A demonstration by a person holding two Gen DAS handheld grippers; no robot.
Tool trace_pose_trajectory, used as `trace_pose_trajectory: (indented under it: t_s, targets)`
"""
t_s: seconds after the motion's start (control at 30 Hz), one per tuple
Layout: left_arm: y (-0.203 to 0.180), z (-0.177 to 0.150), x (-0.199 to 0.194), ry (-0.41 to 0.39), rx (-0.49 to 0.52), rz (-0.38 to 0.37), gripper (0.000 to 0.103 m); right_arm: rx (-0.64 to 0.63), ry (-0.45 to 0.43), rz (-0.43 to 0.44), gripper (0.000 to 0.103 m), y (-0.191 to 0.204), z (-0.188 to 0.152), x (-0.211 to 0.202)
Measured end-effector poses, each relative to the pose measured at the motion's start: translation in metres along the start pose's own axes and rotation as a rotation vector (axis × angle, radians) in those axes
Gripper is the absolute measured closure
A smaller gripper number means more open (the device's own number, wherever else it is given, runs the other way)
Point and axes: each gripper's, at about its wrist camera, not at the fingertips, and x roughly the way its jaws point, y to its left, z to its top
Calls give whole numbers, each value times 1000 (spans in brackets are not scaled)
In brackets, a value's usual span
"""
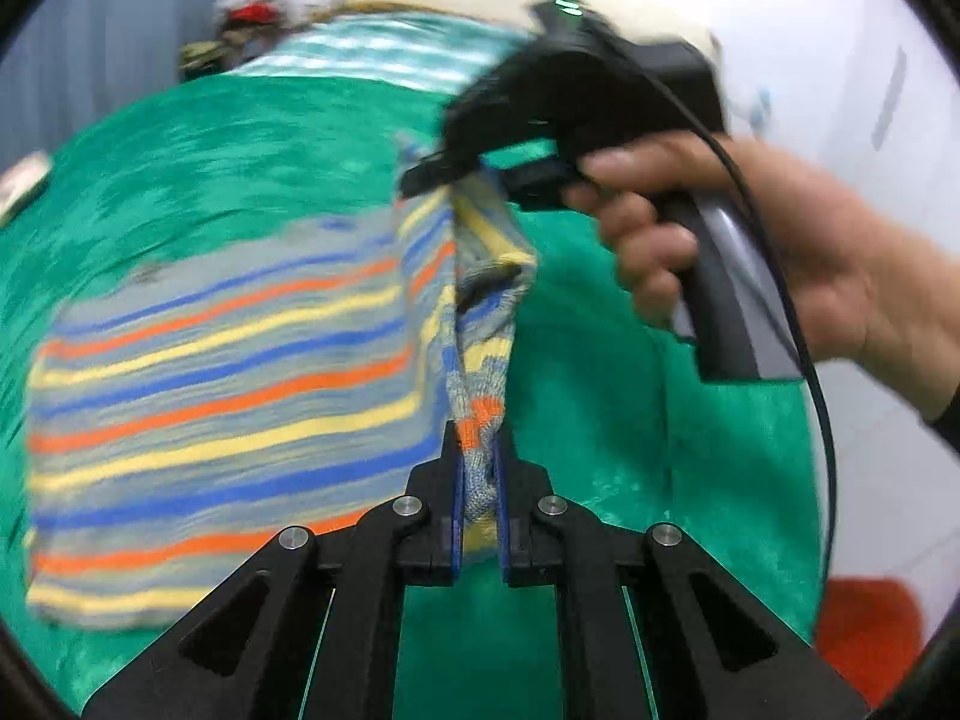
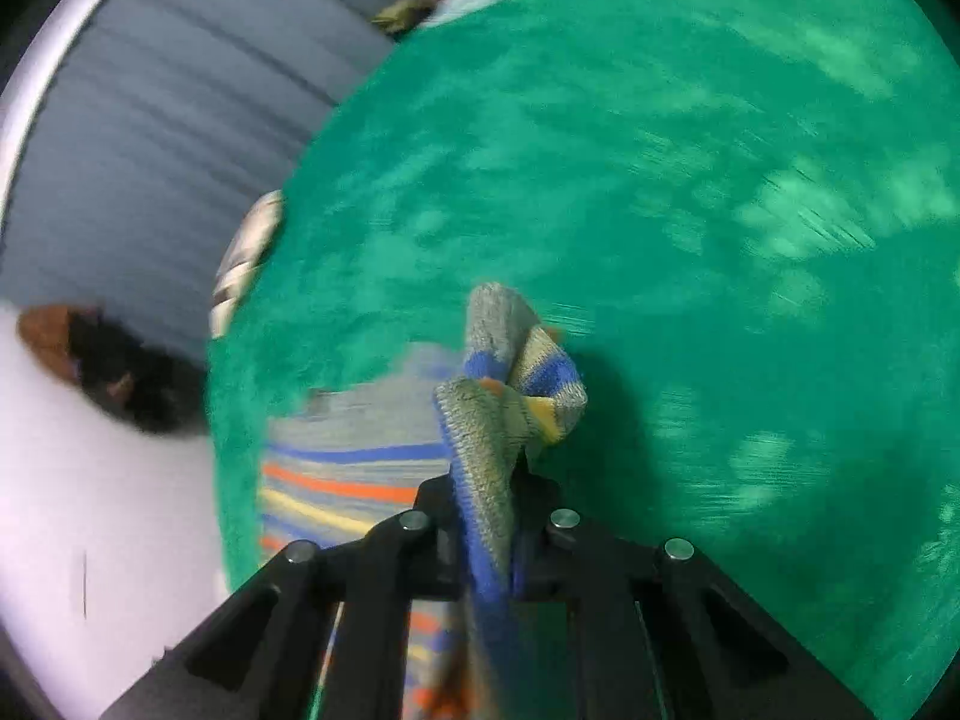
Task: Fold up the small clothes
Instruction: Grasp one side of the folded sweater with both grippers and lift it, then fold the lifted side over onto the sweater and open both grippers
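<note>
Pinching the striped knit garment [image 1: 222,372] along one edge, the left gripper [image 1: 478,456] and right gripper [image 1: 462,177] held it raised off the green blanket [image 1: 270,138]; the rest lay flat. Folding looked just begun, no crease laid yet.

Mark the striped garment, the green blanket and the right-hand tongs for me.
striped garment [image 1: 228,372], left wrist view, on its flat spread part.
green blanket [image 2: 690,180], right wrist view, on a bare stretch.
right tongs [image 1: 441,171], left wrist view, between the tips pinching the garment's edge.
</note>
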Motion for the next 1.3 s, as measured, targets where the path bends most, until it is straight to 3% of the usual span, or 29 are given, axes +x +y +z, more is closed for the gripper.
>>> trace_pose_trajectory:
  t_s: [0.13,0.3,0.47,0.53,0.6,0.67,0.7,0.8,0.9,0.97,1.03,1.07,1.17,1.2,1.23,1.27,1.3]
  targets:
    - [62,-13,-42,-43,-193,32,97,-112,26,52,93,84,4,19]
    - [129,-42,-57,-34,-358,106,97,-262,118,66,93,187,-11,94]
    - [171,-70,-56,0,-463,155,97,-331,205,40,93,233,-37,170]
    - [189,-79,-57,16,-504,168,93,-326,224,38,93,236,-43,190]
    - [208,-83,-58,48,-521,201,76,-286,252,80,84,235,-50,214]
    - [222,-86,-68,46,-538,220,64,-208,243,140,52,223,-49,219]
    - [225,-86,-75,37,-544,230,63,-159,208,194,48,217,-50,212]
    - [228,-81,-111,-36,-512,238,63,-163,51,214,48,201,-49,162]
    - [214,-63,-125,-89,-425,162,63,-341,-14,44,52,191,-56,113]
    - [202,-48,-119,-88,-343,119,66,-461,-23,-48,62,185,-72,84]
    - [193,-38,-101,-58,-278,92,70,-523,2,-59,70,181,-91,68]
    - [194,-37,-89,-39,-274,104,78,-553,16,-52,72,182,-102,65]
    - [217,-48,-49,74,-286,195,94,-609,86,13,77,177,-135,72]
    - [224,-55,-39,113,-278,241,95,-599,137,25,77,169,-151,85]
    - [230,-59,-33,124,-275,242,95,-590,196,-10,77,161,-163,102]
    - [230,-59,-36,126,-276,232,94,-586,294,-100,79,145,-180,129]
    - [228,-55,-46,129,-266,234,94,-591,288,-107,80,139,-187,131]
